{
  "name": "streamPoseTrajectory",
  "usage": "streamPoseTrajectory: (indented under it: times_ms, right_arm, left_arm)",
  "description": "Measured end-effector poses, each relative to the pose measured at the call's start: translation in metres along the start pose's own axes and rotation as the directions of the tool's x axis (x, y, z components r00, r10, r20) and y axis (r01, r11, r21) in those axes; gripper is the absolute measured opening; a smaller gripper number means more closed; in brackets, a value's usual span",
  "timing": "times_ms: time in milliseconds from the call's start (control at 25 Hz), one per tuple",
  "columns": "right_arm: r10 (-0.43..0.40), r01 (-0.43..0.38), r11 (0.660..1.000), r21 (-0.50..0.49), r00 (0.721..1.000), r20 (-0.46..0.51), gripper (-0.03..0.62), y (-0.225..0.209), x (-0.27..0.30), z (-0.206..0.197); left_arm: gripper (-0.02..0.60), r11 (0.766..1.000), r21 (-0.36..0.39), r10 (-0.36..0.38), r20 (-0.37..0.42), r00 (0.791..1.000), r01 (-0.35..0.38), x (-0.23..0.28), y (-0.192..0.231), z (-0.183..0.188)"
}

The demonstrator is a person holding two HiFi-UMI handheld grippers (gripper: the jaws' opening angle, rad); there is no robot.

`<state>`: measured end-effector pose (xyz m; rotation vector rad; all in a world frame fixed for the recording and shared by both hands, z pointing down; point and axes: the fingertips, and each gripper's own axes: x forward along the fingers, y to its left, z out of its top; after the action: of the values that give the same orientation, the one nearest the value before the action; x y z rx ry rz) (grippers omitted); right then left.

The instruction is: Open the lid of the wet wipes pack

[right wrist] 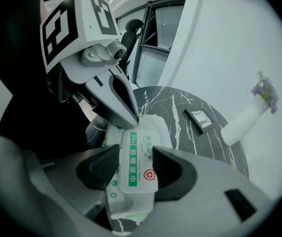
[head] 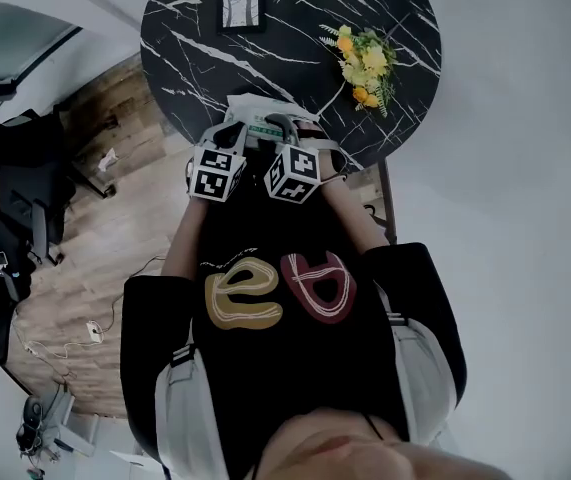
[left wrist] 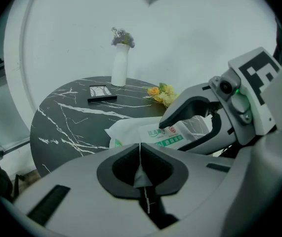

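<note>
Pinching a thin white flap of the wet wipes pack, your left gripper has its jaws pressed together, with only that sliver of wrapper showing between the dark pads. Your right gripper stands with its jaws spread wide. The pack's lid, white with a green strip and a small red cross, lies between them. The pads sit just beside its long edges, but you cannot tell from here that they press on it.

The pack rests at the near edge of the black marble table, right in front of you.

From your head view, the marker cubes cover both sets of jaws, so you see only that the two grippers meet over the pack. The right gripper view shows you the left claw's tips clamped on the pack's far end. The left gripper view shows the right claw from the side, one jaw arched above the pack and one below it. That view also shows a white vase standing upright at the far rim. A picture frame lies flat on the tabletop, and yellow flowers lie nearby.
</note>
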<state>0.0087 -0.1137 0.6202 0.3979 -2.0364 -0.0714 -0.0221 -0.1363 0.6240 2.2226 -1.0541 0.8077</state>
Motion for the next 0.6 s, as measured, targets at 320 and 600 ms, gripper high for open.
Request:
streamPoseTrajectory:
  times_ms: [320,600]
  right_arm:
    - [0.045,-0.049,0.996,0.078,0.998,0.046,0.209,-0.0022,0.0007,-0.0014]
    - [0.126,-0.14,0.976,0.169,0.988,0.093,0.207,-0.0048,-0.002,-0.0009]
  left_arm:
    - [0.02,0.999,0.012,0.036,0.024,0.999,-0.036,0.0008,0.0015,-0.0024]
    - [0.018,0.994,0.068,0.076,0.061,0.995,-0.08,0.0015,-0.0001,-0.0028]
